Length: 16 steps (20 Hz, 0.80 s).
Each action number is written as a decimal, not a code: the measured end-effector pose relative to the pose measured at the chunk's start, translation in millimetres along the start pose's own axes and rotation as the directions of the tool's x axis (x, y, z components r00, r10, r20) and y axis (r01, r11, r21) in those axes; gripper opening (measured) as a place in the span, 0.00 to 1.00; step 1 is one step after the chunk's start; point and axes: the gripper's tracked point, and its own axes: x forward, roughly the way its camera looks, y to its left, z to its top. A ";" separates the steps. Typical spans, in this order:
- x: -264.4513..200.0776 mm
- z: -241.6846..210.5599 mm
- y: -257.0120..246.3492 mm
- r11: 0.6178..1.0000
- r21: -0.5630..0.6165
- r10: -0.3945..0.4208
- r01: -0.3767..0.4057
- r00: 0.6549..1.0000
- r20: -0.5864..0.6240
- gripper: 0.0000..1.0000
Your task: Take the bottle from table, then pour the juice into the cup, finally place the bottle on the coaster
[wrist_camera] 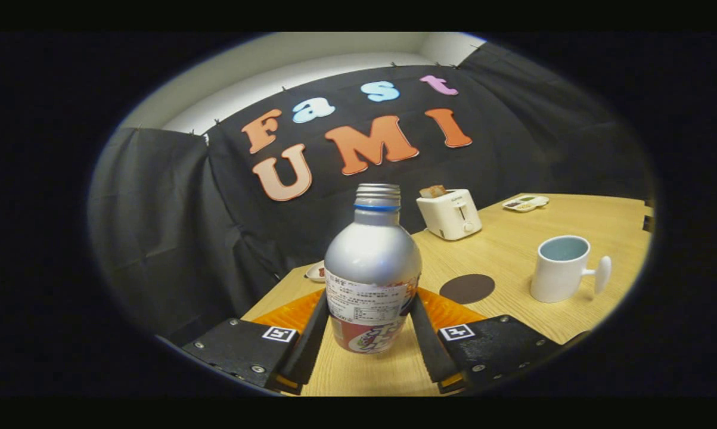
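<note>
Since pouring comes next, clenched low on the bottle (372, 268) by both fingers of the gripper (370, 339), upright over the table (513, 250); cup (559, 268) and coaster (466, 288) just beyond, within reach.

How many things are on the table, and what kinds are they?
Bottle, between the gripper fingers: 1
Cup: 1
Coaster: 1
Toaster: 1
Small dishes, one by the toaster, one behind the bottle: 2
Orange mat: 1
Total: 7
</note>
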 end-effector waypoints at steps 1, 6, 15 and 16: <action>1.1 0.1 -11.7 1.000 -0.004 -0.017 0.017 1.000 -0.005 0.73; 8.1 -4.5 -42.5 0.992 0.123 -0.029 0.035 0.999 -0.043 0.73; 10.9 -12.1 -45.8 0.913 0.408 0.044 -0.024 0.998 -0.039 0.72; 12.2 -12.2 -46.6 0.896 0.442 0.049 -0.027 0.998 -0.038 0.72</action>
